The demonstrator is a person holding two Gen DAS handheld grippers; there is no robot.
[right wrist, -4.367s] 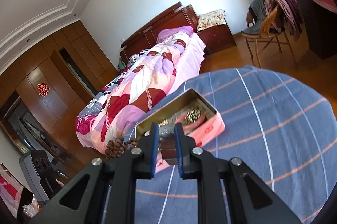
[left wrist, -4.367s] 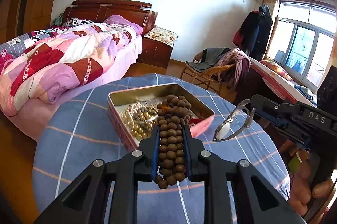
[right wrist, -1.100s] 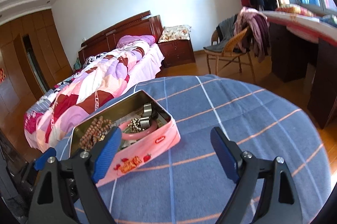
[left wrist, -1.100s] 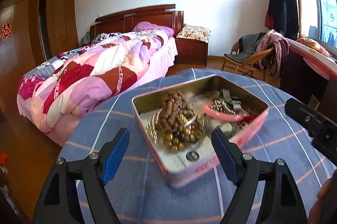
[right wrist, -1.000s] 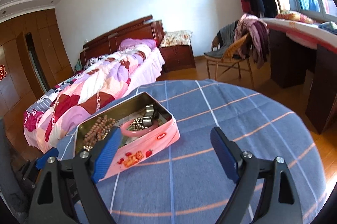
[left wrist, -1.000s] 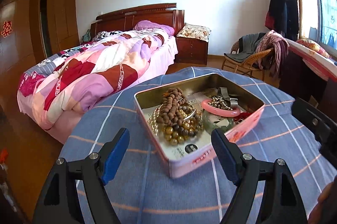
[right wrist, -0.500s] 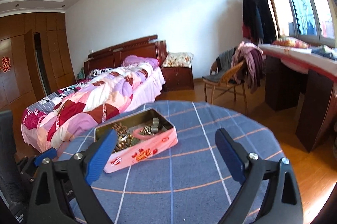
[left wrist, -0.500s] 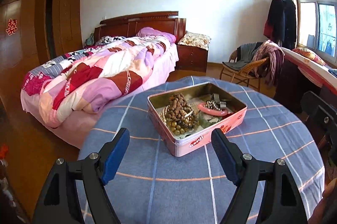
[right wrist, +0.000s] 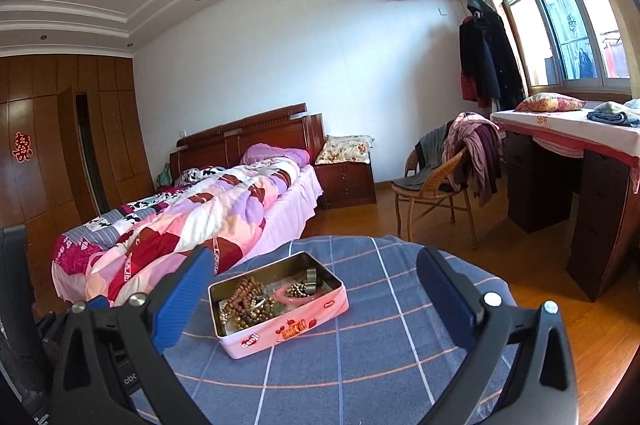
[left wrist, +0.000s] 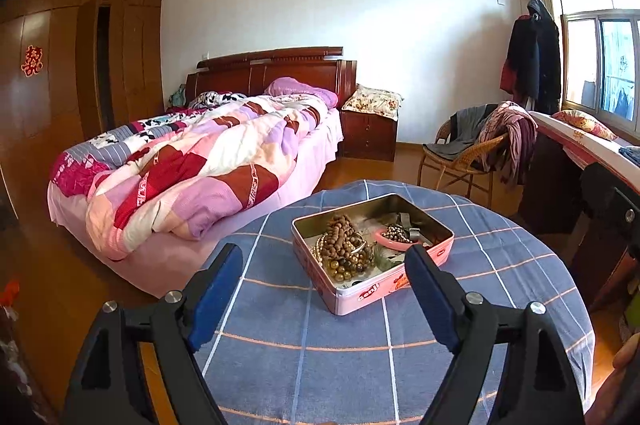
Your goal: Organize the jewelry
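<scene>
A pink tin box [left wrist: 416, 275] [right wrist: 294, 328] stands open on the round table with the blue striped cloth [left wrist: 360, 353] [right wrist: 380, 353]. Inside lie a brown wooden bead string [left wrist: 340, 231] [right wrist: 240, 295], golden beads [left wrist: 346, 265] [right wrist: 248, 319], a pink bangle [left wrist: 394, 245] [right wrist: 296, 299] and a metal watch [left wrist: 406, 223] [right wrist: 311, 275]. My left gripper [left wrist: 326, 273] is open and empty, held back from the box. My right gripper [right wrist: 316, 289] is open and empty, also well back and above the table.
A bed with a patchwork quilt [left wrist: 192, 161] [right wrist: 192, 213] stands beyond the table on the left. A wicker chair with clothes [left wrist: 476, 153] [right wrist: 444, 181] and a dark desk [right wrist: 580, 177] are on the right. The table edge curves close on all sides.
Both grippers have let go of their jewelry into the box, opened wide and pulled back and up from the table. The box now looks smaller and farther.
</scene>
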